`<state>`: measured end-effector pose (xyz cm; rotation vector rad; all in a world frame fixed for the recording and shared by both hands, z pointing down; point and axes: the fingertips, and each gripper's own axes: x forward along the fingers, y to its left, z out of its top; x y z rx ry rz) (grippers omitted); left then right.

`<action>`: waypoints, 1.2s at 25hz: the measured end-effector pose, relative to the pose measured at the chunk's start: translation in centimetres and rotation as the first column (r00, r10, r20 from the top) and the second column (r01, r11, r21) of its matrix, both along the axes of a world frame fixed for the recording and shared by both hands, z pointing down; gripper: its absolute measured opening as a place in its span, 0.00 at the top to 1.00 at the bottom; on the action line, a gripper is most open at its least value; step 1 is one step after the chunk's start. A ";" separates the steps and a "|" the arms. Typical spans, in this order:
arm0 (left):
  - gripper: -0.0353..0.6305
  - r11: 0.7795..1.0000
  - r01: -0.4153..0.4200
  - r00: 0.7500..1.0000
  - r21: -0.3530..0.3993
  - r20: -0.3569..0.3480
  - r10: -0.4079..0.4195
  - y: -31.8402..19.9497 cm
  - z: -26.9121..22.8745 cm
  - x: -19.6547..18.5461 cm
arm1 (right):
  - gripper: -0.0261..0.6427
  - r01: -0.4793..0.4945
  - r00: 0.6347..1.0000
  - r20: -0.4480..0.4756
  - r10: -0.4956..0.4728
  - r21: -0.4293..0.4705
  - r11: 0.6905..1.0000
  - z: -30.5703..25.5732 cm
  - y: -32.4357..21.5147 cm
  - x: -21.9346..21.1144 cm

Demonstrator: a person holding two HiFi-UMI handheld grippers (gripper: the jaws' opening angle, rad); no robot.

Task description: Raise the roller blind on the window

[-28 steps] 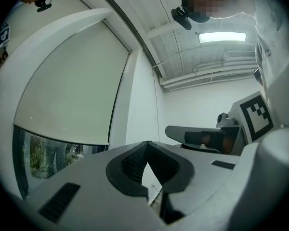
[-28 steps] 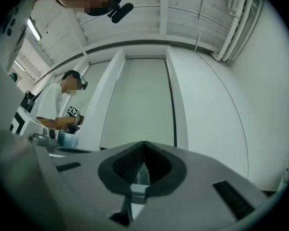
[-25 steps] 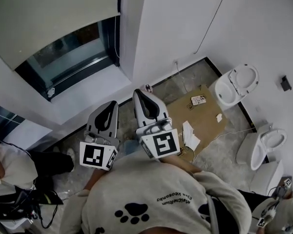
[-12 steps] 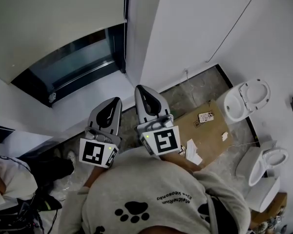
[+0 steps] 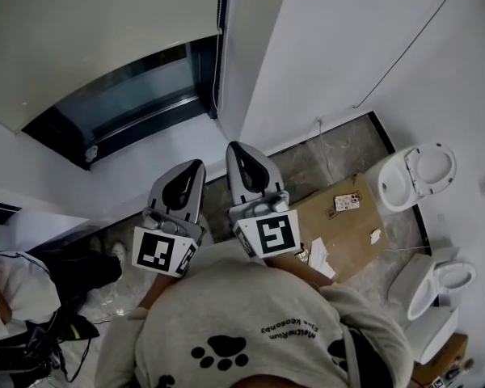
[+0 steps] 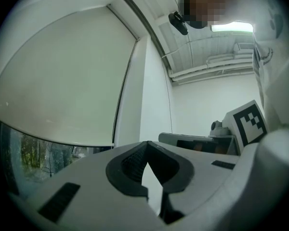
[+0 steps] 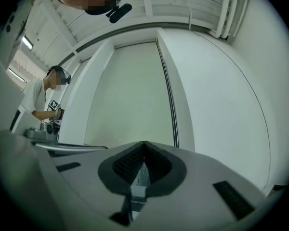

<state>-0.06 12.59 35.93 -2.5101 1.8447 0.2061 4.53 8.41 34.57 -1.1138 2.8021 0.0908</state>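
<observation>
Lower centre of the head view: the left gripper (image 5: 196,167) and the right gripper (image 5: 237,149) sit side by side, each with its jaws clenched together on nothing. Beyond them, upper left, the roller blind (image 5: 89,39) covers most of the window (image 5: 133,103), leaving a strip of glass bare below. The cord (image 5: 220,47) hangs at the blind's right edge, apart from both grippers.

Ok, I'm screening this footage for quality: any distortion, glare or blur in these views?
Head view: sharp, evenly lit, walls slightly bowed. Left gripper view: strong fisheye curves the roller blind, dark corners, ceiling light blown out. Right gripper view: same fisheye curving, dark corners.
</observation>
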 end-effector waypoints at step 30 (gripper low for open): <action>0.94 0.966 -0.258 0.966 -0.012 0.019 0.258 -20.0 -1.0 -4.0 | 0.95 -0.208 0.977 -0.050 0.207 -0.006 0.978 0.1 -17.1 -3.9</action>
